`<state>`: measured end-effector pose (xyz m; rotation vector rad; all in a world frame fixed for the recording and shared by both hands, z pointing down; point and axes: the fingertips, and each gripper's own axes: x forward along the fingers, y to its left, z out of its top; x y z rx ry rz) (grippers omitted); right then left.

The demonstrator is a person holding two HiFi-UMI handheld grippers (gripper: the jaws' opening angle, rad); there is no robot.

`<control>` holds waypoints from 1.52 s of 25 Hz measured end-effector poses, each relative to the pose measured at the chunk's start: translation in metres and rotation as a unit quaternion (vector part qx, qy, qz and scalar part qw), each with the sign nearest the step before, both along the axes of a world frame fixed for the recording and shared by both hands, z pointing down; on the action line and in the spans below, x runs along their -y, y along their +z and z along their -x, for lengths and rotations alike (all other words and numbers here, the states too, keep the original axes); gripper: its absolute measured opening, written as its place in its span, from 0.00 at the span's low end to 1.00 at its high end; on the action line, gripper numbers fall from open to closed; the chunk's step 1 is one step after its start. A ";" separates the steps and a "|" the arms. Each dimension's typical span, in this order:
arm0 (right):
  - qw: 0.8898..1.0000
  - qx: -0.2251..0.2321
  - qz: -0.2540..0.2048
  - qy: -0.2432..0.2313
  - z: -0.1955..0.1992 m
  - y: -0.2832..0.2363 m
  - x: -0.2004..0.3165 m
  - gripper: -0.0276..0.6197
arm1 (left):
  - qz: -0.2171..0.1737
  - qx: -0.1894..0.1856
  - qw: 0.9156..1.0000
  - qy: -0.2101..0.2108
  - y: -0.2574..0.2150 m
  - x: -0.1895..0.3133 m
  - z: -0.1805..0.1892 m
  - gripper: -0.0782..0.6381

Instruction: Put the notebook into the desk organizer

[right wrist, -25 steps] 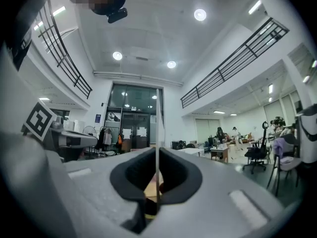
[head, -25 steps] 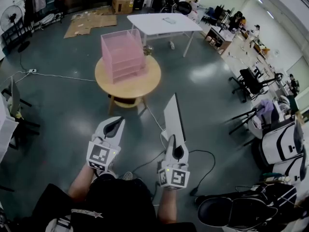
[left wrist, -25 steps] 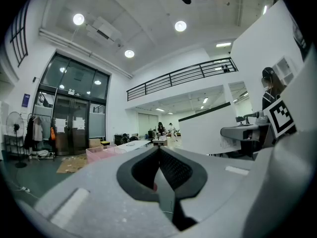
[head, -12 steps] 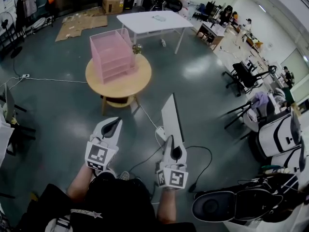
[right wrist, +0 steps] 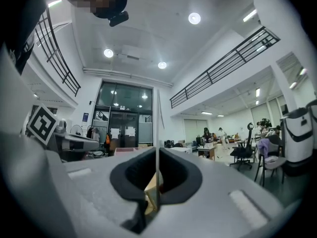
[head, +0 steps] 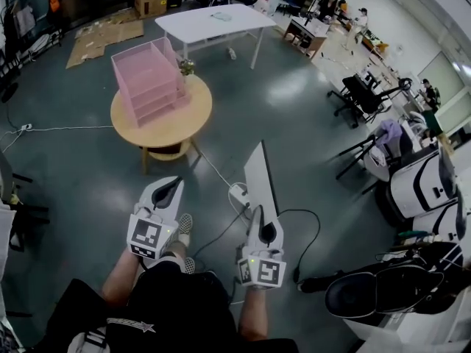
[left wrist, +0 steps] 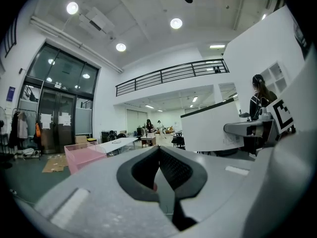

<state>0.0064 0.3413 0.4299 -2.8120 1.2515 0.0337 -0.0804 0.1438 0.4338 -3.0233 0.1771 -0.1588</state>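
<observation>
A: Right tool (head: 259,213), state?
B: Jaws clamped on the near edge of the notebook (head: 260,176), which stands upright and edge-on ahead of the tool.
A: Left tool (head: 174,185)?
B: Jaws together, nothing between them.
A: Desk organizer (head: 146,85)?
B: Pink, on the round table (head: 176,127), well ahead of both tools, apart from the notebook.

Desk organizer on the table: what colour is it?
Desk organizer is pink, clearest in head view.
</observation>
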 end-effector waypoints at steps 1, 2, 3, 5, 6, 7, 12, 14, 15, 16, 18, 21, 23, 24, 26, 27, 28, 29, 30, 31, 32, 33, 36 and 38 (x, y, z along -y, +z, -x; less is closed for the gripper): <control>1.000 0.002 0.000 0.004 -0.005 0.001 -0.002 0.06 | 0.003 0.002 1.000 0.004 0.003 -0.001 -0.006 0.12; 1.000 0.002 -0.001 0.008 -0.010 0.002 -0.003 0.06 | 0.005 0.003 1.000 0.008 0.005 -0.002 -0.013 0.12; 1.000 0.003 -0.001 0.012 -0.015 0.002 -0.004 0.06 | 0.006 0.004 1.000 0.012 0.006 -0.002 -0.020 0.12; 1.000 0.005 0.000 0.018 -0.028 0.003 -0.004 0.06 | 0.008 0.006 1.000 0.018 0.007 -0.001 -0.036 0.12; 1.000 0.007 0.001 0.021 -0.035 0.004 -0.002 0.06 | 0.010 0.008 1.000 0.020 0.008 0.002 -0.045 0.12; 1.000 0.008 0.003 0.023 -0.043 0.005 0.000 0.06 | 0.012 0.010 1.000 0.021 0.008 0.005 -0.055 0.12; 0.999 0.007 0.003 0.032 -0.087 0.009 0.018 0.06 | 0.023 0.013 0.999 0.027 0.014 0.025 -0.105 0.12; 0.999 0.008 0.004 0.034 -0.105 0.010 0.027 0.06 | 0.028 0.020 0.999 0.028 0.022 0.035 -0.123 0.12; 0.999 0.010 0.005 0.036 -0.115 0.011 0.031 0.06 | 0.030 0.023 0.999 0.029 0.025 0.040 -0.132 0.12; 0.999 0.011 0.005 0.037 -0.125 0.012 0.035 0.06 | 0.031 0.027 0.999 0.029 0.028 0.045 -0.140 0.12; 0.999 0.014 0.006 0.037 -0.144 0.013 0.044 0.06 | 0.033 0.034 0.999 0.026 0.032 0.056 -0.157 0.12; 0.999 0.019 0.011 0.036 -0.170 0.018 0.062 0.06 | 0.037 0.034 0.998 0.026 0.035 0.071 -0.181 0.12; 0.999 0.023 0.014 0.034 -0.186 0.022 0.075 0.06 | 0.039 0.037 0.998 0.026 0.037 0.080 -0.197 0.12; 0.999 0.025 0.016 0.032 -0.194 0.024 0.082 0.06 | 0.040 0.039 0.998 0.026 0.039 0.085 -0.204 0.12; 0.999 0.030 0.018 0.028 -0.209 0.027 0.095 0.06 | 0.042 0.041 0.998 0.024 0.041 0.097 -0.217 0.12; 0.999 0.032 0.018 0.025 -0.216 0.028 0.102 0.06 | 0.043 0.042 0.998 0.021 0.041 0.103 -0.223 0.12; 0.999 0.034 0.018 0.022 -0.222 0.029 0.110 0.06 | 0.044 0.043 0.998 0.018 0.040 0.110 -0.228 0.12; 0.999 0.035 0.019 0.018 -0.229 0.030 0.117 0.06 | 0.044 0.044 0.998 0.014 0.040 0.117 -0.233 0.12; 0.999 0.037 0.020 0.015 -0.235 0.031 0.124 0.06 | 0.044 0.045 0.998 0.010 0.040 0.124 -0.238 0.12; 0.999 0.038 0.021 0.012 -0.241 0.032 0.131 0.06 | 0.045 0.045 0.998 0.006 0.040 0.131 -0.242 0.12; 0.999 0.039 0.021 0.008 -0.246 0.032 0.139 0.06 | 0.046 0.044 0.998 0.003 0.039 0.137 -0.246 0.12; 0.999 0.039 0.022 0.004 -0.251 0.032 0.146 0.06 | 0.046 0.044 0.998 -0.001 0.039 0.144 -0.248 0.12; 0.999 0.035 0.021 -0.013 -0.261 0.029 0.170 0.06 | 0.048 0.042 0.998 -0.021 0.039 0.165 -0.249 0.12; 0.999 0.029 0.022 -0.026 -0.263 0.027 0.187 0.06 | 0.051 0.038 0.997 -0.035 0.040 0.181 -0.246 0.12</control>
